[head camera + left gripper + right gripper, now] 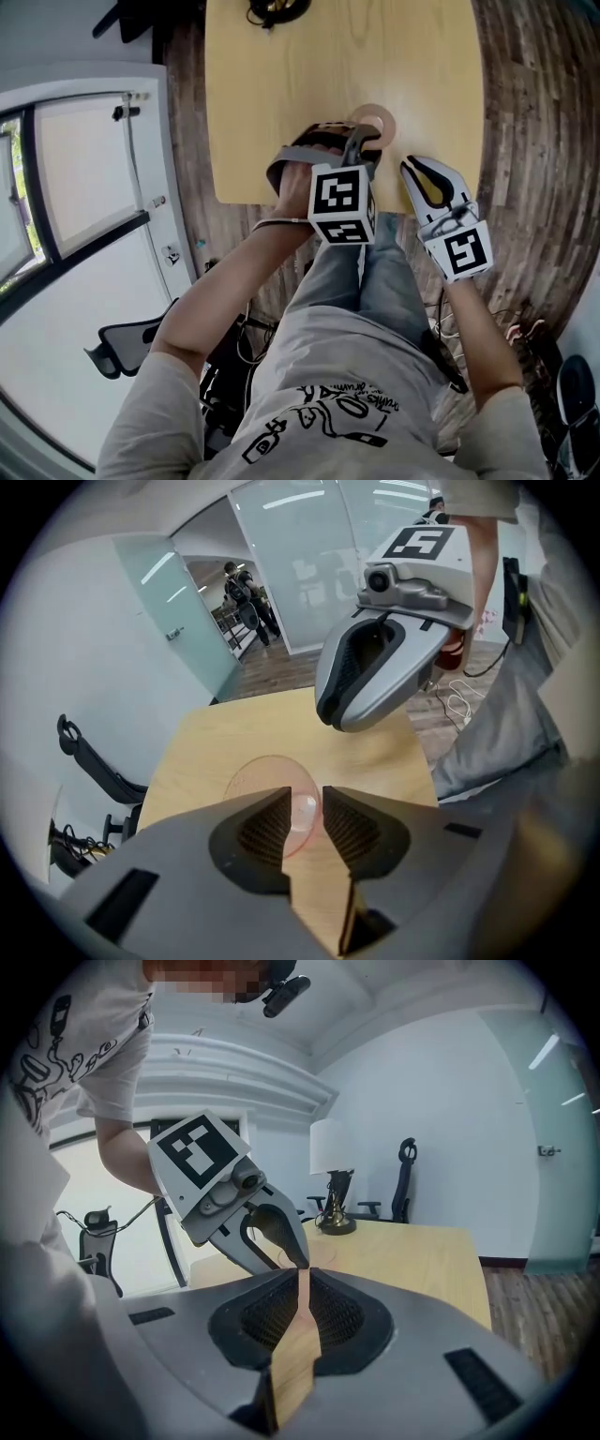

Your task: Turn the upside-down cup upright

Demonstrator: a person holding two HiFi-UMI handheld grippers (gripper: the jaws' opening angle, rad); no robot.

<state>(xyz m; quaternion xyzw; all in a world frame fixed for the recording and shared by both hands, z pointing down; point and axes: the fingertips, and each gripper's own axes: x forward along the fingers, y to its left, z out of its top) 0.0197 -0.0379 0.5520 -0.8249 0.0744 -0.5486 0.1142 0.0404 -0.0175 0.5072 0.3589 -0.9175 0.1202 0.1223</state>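
A clear, pink-tinted cup [385,120] stands on the light wooden table [281,103] near its front edge. Its round rim faces my head view. My left gripper [364,142] points steeply down over the cup's near side. In the left gripper view its jaws [307,803] stand a little apart, with the cup's [251,780] near wall showing in the gap and no pad visibly pressing on it. My right gripper [411,166] hovers just right of the cup. It is shut [302,1274] with nothing between its fingers.
A lamp [336,1202] stands at the table's far end. Office chairs [405,1180] sit beyond it and another chair [127,347] is at my left. Cables [525,328] lie on the plank floor. A person [242,588] stands far off behind glass walls.
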